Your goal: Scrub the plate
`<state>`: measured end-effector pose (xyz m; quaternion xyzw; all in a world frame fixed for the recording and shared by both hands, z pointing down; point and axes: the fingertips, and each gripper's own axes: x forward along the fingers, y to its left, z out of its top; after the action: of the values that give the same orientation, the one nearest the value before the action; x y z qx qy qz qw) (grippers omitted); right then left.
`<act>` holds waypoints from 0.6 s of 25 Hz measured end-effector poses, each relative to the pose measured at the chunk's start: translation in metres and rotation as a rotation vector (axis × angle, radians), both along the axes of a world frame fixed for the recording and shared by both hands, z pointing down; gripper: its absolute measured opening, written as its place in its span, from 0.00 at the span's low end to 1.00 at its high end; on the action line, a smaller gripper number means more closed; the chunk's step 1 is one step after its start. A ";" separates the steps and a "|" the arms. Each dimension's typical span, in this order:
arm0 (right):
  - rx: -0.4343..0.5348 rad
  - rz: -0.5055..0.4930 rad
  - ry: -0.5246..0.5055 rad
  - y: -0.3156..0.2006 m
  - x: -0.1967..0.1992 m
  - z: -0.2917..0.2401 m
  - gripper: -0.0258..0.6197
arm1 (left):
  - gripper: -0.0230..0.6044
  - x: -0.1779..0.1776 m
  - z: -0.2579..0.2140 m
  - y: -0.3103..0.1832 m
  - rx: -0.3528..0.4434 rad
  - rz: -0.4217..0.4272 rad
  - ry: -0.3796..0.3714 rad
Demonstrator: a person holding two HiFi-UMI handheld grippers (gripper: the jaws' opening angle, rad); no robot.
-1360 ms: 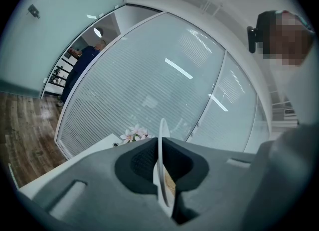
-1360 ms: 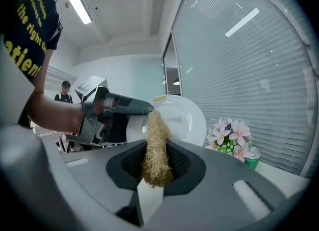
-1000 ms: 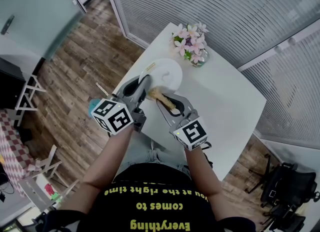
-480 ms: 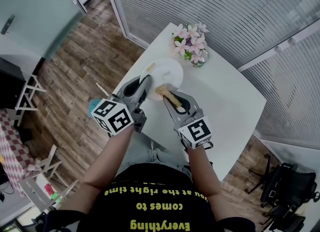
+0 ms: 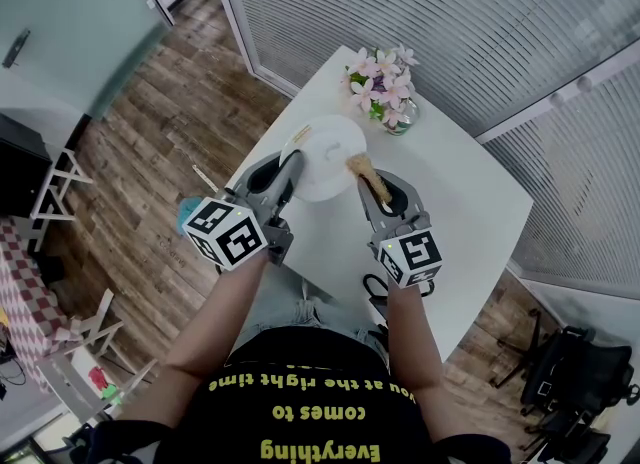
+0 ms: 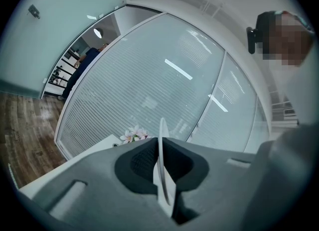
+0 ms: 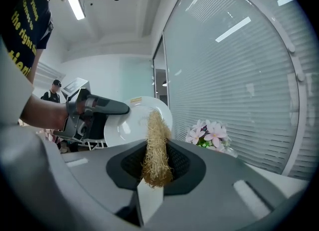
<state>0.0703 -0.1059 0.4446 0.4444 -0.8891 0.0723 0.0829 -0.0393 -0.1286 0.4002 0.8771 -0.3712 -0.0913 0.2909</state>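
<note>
Closest in, both hand-held tools are up over the white table (image 5: 455, 217). The left gripper (image 5: 290, 167) is clamped narrow on the plate (image 5: 330, 142) — its own view shows the white rim edge-on, pinched between the two dark pads. From overhead, that grip sits at about 8 o'clock on the plate's rim. The plate is held up off the table, tilted with its face toward the right-hand tool.

The right gripper (image 5: 373, 184) has its jaws closed on the scrubber (image 5: 366, 174), a tan, fibrous strip standing out past the tips. The plate lies at roughly 10 o'clock from that gripper, just beyond the scrubber's end. The fibres reach the rim near 4 o'clock, though whether they touch it I cannot tell.

Further out, at 1 o'clock from the plate, pink flowers (image 5: 380, 82) in a glass vase (image 5: 398, 120) stand near the table's far edge, with slatted blinds (image 5: 450, 22) behind.
</note>
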 end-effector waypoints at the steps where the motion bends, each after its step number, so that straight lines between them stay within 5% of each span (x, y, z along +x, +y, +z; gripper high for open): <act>1: 0.002 0.013 -0.002 -0.002 0.004 -0.001 0.13 | 0.07 0.000 0.000 0.000 0.001 0.001 0.000; 15: -0.012 -0.032 -0.010 0.014 -0.011 0.004 0.13 | 0.07 -0.005 -0.001 -0.003 -0.004 -0.018 0.025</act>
<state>0.0592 -0.0923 0.4490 0.4291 -0.8960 0.0787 0.0823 -0.0448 -0.1311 0.3990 0.8719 -0.3756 -0.1044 0.2964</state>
